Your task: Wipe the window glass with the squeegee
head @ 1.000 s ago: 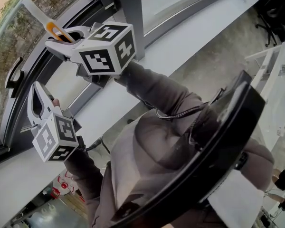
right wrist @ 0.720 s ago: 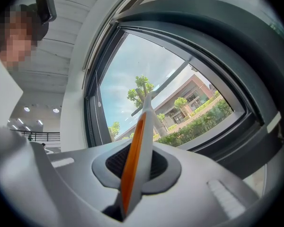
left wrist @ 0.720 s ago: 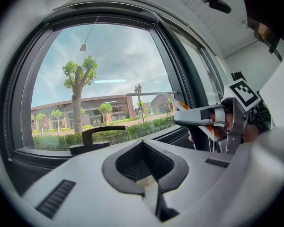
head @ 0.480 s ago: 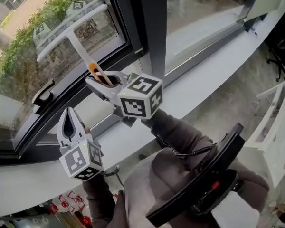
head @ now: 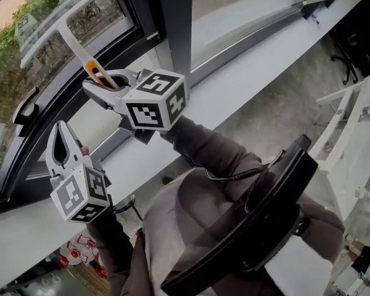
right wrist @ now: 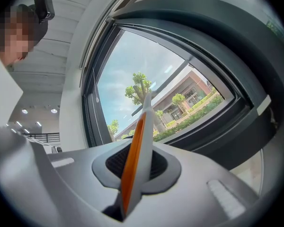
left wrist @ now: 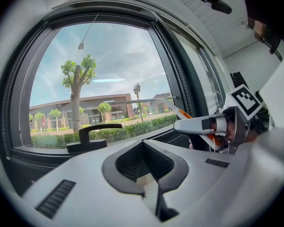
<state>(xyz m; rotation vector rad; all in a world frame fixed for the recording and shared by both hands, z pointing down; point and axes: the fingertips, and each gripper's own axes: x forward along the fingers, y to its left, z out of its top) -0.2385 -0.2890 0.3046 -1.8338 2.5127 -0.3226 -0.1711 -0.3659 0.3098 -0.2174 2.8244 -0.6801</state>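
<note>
Orange-striped squeegee [head: 80, 49] clamped by its handle in right gripper [head: 97, 86], blade up against window glass [head: 12, 66]; left gripper [head: 61, 131] jaws together, empty, just beside; best to hold blade flat, pressure even, drawing one straight stroke.

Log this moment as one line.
right tool: shut on squeegee | squeegee head at window glass | left tool: shut, empty

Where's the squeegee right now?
Head view, upper left: the squeegee is clamped by its handle in the right gripper, blade up at the window glass.
</note>
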